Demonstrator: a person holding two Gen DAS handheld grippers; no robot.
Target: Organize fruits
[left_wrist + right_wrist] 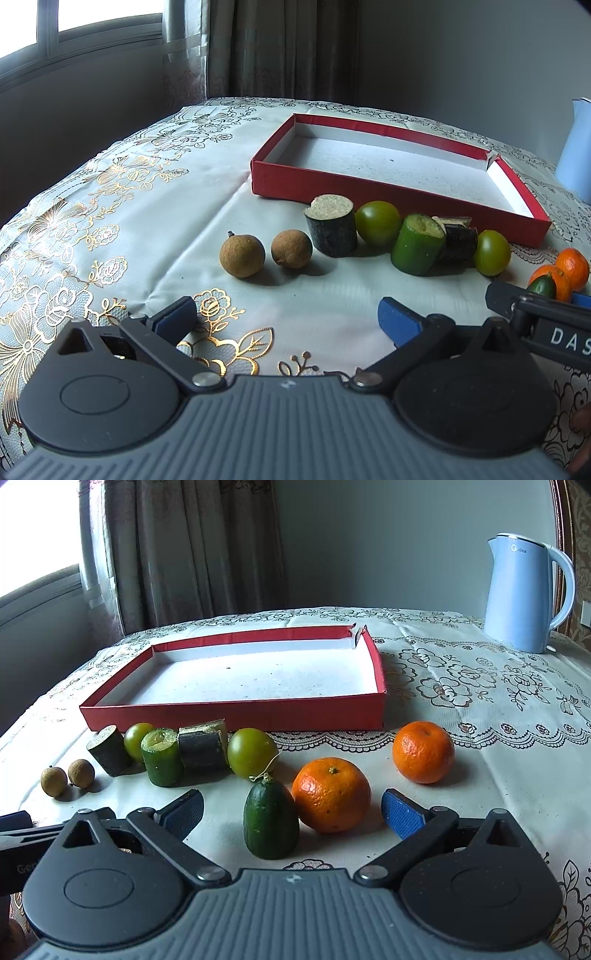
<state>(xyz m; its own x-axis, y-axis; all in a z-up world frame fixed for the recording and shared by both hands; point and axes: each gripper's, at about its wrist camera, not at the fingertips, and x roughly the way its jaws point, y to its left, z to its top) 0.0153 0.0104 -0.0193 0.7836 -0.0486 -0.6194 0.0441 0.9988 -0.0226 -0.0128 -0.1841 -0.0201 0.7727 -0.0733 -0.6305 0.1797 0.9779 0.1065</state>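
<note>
A shallow red box (369,192) (236,714) with a white floor lies empty at the back of the table. In front of it runs a row of fruit: two brown longans (242,256) (54,781), dark cut stalk pieces (334,229) (201,747), a green cut piece (417,245) (162,757) and two green round fruits (378,222) (252,752). Two oranges (331,794) (423,751) and a small green cucumber (270,818) lie just ahead of my right gripper (291,812), which is open. My left gripper (288,315) is open over bare cloth, short of the longans.
A light blue kettle (524,594) stands at the back right of the table. The flowered tablecloth (92,221) falls off at the left edge. A window and curtains are behind. Part of the right gripper (546,317) shows in the left wrist view.
</note>
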